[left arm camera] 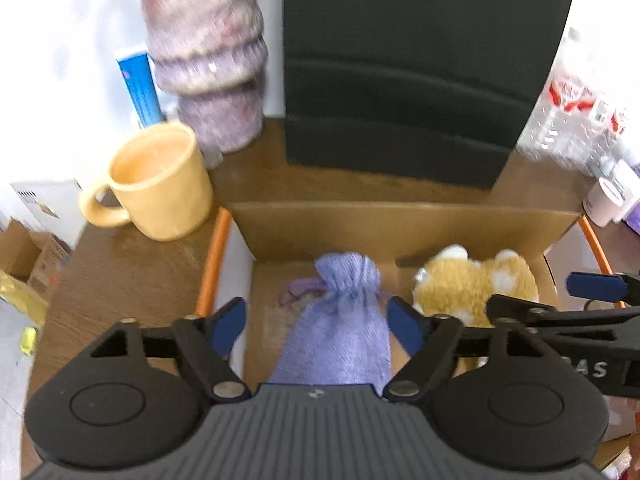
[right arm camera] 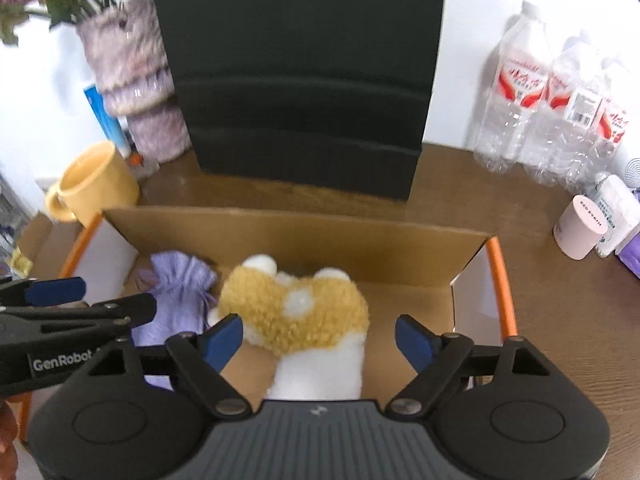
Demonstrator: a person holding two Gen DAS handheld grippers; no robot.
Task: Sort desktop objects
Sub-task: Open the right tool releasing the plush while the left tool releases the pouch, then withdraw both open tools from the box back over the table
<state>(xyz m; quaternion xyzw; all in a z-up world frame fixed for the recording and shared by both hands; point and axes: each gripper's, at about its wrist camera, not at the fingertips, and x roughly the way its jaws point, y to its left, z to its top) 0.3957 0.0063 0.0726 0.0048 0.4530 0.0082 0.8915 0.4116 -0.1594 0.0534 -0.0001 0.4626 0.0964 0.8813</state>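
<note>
An open cardboard box [left arm camera: 400, 224] with orange edges sits on the brown desk. Inside it lie a purple drawstring pouch [left arm camera: 340, 320] and a tan and white plush toy [left arm camera: 472, 284]. My left gripper [left arm camera: 318, 326] is open, its blue pads on either side of the pouch without squeezing it. In the right wrist view my right gripper [right arm camera: 318, 338] is open above the plush toy [right arm camera: 300, 312], with the pouch [right arm camera: 176, 292] to its left in the box [right arm camera: 320, 240]. Each gripper shows at the edge of the other's view.
A yellow mug [left arm camera: 160, 184] stands left of the box, with a purple ribbed vase [left arm camera: 208, 48] and a blue tube [left arm camera: 140, 88] behind it. A tall black box [right arm camera: 300, 72] stands behind. Water bottles [right arm camera: 552, 112] and a pink cup [right arm camera: 580, 226] are at right.
</note>
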